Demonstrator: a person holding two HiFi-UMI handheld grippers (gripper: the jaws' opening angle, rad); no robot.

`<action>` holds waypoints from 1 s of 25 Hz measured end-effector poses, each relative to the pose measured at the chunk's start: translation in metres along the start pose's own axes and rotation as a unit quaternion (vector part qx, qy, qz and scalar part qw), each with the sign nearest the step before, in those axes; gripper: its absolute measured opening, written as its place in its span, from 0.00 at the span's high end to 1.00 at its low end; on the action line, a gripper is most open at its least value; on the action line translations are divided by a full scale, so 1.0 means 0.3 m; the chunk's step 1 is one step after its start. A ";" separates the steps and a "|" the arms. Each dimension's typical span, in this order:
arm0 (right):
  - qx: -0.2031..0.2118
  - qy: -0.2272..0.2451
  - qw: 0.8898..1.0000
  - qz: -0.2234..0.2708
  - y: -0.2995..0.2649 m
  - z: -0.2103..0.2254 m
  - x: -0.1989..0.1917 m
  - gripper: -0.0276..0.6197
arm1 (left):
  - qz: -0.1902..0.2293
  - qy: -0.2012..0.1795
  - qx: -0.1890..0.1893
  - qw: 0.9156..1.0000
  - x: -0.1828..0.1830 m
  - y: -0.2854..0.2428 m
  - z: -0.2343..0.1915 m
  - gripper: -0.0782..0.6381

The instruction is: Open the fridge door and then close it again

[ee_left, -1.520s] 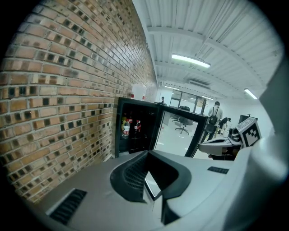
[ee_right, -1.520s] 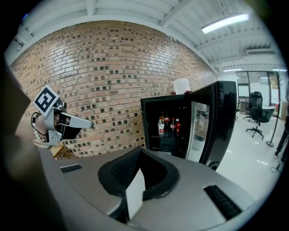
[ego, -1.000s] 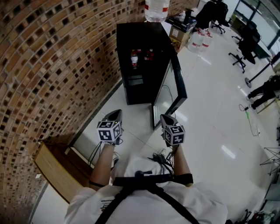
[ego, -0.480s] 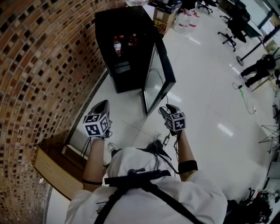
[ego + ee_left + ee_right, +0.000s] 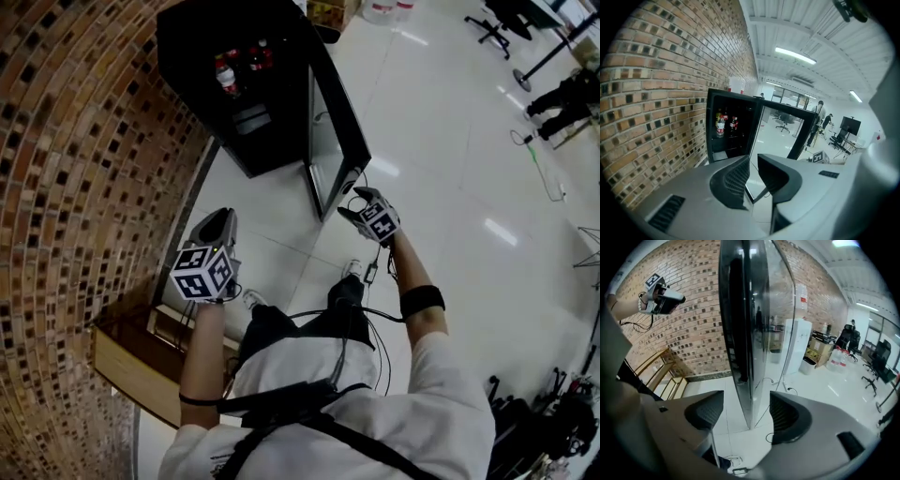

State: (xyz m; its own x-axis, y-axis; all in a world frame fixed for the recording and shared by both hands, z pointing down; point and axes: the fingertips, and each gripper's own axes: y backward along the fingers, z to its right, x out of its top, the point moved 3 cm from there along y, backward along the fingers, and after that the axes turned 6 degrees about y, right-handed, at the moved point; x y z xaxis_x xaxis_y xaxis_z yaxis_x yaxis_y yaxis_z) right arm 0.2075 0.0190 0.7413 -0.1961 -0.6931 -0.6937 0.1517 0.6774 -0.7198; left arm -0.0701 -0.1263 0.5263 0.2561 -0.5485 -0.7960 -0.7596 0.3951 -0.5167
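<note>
My right gripper [image 5: 746, 398] is wide open, and its jaws have just been opening. In the right gripper view the free edge of the fridge door [image 5: 745, 324] stands upright in the gap between the two pads. Neither pad presses on it.

My left gripper [image 5: 753, 161] is only a little open. Its jaws have also just been opening, the gap is narrow, and nothing is between them.

In the head view the black fridge [image 5: 211, 33] is at my 12 o'clock, on the white floor [image 5: 450, 187] and close beside the brick wall [image 5: 75, 141]. The fridge is open. The door swings out toward 1 o'clock, and its lower corner is just beside my right gripper, which I hold out at about 1 o'clock. My left gripper is at about 11 o'clock, well apart from the door.

Inside the fridge some bottles [image 5: 239, 64] stand on a shelf. A wooden rack [image 5: 131, 361] is at my 8 o'clock, against the same wall.
</note>
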 end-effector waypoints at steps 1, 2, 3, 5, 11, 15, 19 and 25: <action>0.008 0.008 1.000 -0.005 -0.039 0.012 -0.016 0.44 | -0.003 0.002 -0.002 1.000 -0.016 -0.021 0.005 0.81; 0.015 0.012 1.000 -0.010 -0.075 0.016 -0.036 0.44 | -0.008 0.003 -0.004 1.000 -0.036 -0.038 0.011 0.81; 0.020 0.013 1.000 -0.015 -0.107 0.018 -0.058 0.44 | -0.014 0.001 -0.006 1.000 -0.057 -0.053 0.018 0.81; 0.028 0.016 0.999 -0.025 -0.161 0.025 -0.094 0.44 | -0.025 -0.004 -0.009 1.000 -0.091 -0.082 0.029 0.81; 0.045 0.040 0.998 -0.021 -0.245 0.040 -0.103 0.52 | -0.041 0.002 -0.004 0.999 -0.140 -0.137 0.024 0.81; 0.054 0.050 0.997 -0.019 -0.257 0.014 -0.082 0.58 | -0.041 0.011 0.001 0.999 -0.159 -0.136 0.006 0.81; 0.053 0.030 0.998 -0.023 -0.300 -0.038 -0.045 0.57 | -0.040 0.022 0.004 0.999 -0.162 -0.123 -0.037 0.81; 0.057 0.001 0.998 -0.031 -0.410 -0.141 0.054 0.53 | -0.046 0.044 0.012 0.998 -0.203 -0.126 -0.123 0.82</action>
State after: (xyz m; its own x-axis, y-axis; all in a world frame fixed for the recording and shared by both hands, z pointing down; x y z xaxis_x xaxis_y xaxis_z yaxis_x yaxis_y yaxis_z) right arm 0.1448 -0.0651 0.8197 -0.2109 -0.7316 -0.6483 0.2487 0.6012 -0.7594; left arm -0.0790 -0.1352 0.6060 0.2701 -0.6459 -0.7140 -0.7208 0.3560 -0.5947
